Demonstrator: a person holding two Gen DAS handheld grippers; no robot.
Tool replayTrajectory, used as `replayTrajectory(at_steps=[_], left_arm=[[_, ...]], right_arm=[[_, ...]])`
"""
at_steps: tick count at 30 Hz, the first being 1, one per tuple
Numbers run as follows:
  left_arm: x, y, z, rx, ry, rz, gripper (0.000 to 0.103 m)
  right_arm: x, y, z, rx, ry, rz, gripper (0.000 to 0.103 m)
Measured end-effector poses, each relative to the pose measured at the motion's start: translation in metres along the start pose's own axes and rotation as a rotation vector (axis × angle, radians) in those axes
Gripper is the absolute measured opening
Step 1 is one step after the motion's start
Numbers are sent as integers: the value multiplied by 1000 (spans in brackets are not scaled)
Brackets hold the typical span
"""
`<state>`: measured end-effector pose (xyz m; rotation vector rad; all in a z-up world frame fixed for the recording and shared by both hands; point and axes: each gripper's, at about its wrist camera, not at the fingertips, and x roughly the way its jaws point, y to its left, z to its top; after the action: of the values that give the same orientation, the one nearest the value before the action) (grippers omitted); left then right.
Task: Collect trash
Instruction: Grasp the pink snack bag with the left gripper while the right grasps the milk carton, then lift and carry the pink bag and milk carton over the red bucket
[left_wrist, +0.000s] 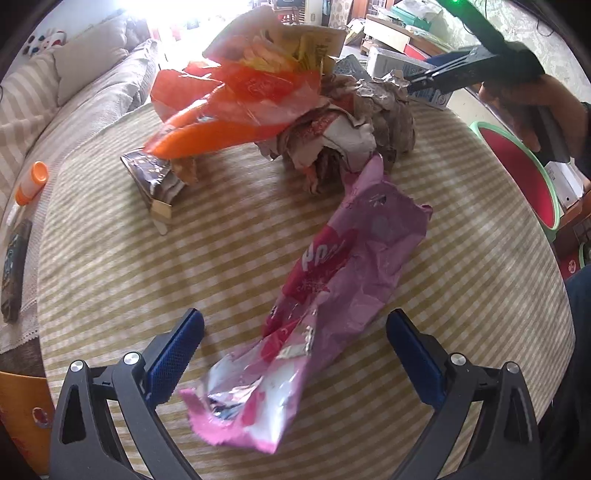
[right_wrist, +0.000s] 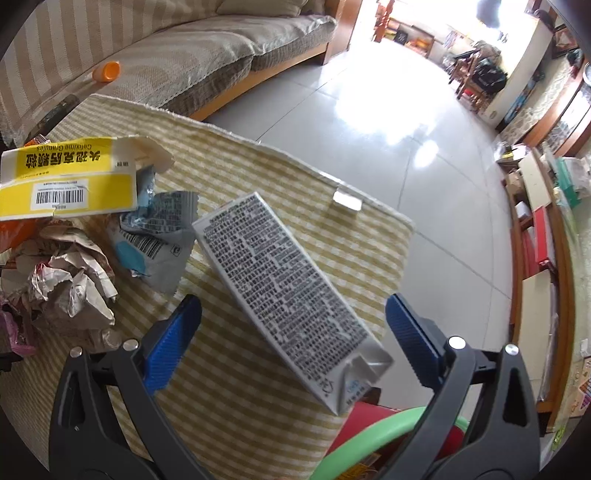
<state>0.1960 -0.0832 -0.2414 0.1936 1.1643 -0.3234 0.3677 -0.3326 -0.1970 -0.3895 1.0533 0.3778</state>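
On my left wrist view, an orange-capped bottle (left_wrist: 31, 183) lies on the sofa (left_wrist: 92, 92) beyond the table's left edge. My left gripper (left_wrist: 295, 354) has its blue pads spread wide, holding nothing, with the near end of a pink snack wrapper (left_wrist: 325, 295) lying between them on the checked tablecloth (left_wrist: 110, 258). The wrapper runs from the near edge toward the middle. Behind it sits a heap: an orange plastic bag (left_wrist: 221, 110) on the left, crumpled brown paper (left_wrist: 351, 125) on the right, touching the wrapper's far end. Further right, a hand (left_wrist: 532, 107) holds my right gripper (left_wrist: 417, 83) over the far right corner; off that edge stands a red bin with a green rim (left_wrist: 517, 173).

On my right wrist view, a yellow medicine box (right_wrist: 66, 177) and a torn grey packet (right_wrist: 155, 236) lie left. The right gripper (right_wrist: 293, 332) is spread apart around a printed carton (right_wrist: 288, 291) at the table's corner; I can't tell if the pads touch it.
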Motion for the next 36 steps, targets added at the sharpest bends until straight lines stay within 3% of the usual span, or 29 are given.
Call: replayTrajectory(at_steps=[3,6,9,11,13,18,29,36], left_arm=[[2,0,3,-1,-4,-1,95],[3,-1,6,-4,-10,-4,92],[3,-5,10,11,-10,14,81],[0,-6,13,15,-13,10,60],[-5,-6,14,10,-13,12,44],[-20,-5,10,-5,-22,2,32],[-74,5,-17,-85,-82,-24,31],[-119,11,-31,-143,-175,-33,31]], right_arm=[[7,-1,-2,14,23,-1,91],[3,-3,-4,51,12,-1,75],[-2,-8,-4,98,17,40,59],[-7,-12,-7,119,22,69,44],[-12,-13,-10,140,30,95,40],[-35,-2,-26,160,13,100,39],[-119,33,-75,313,-98,112,39],[-173,55,-92,347,-186,133,39]])
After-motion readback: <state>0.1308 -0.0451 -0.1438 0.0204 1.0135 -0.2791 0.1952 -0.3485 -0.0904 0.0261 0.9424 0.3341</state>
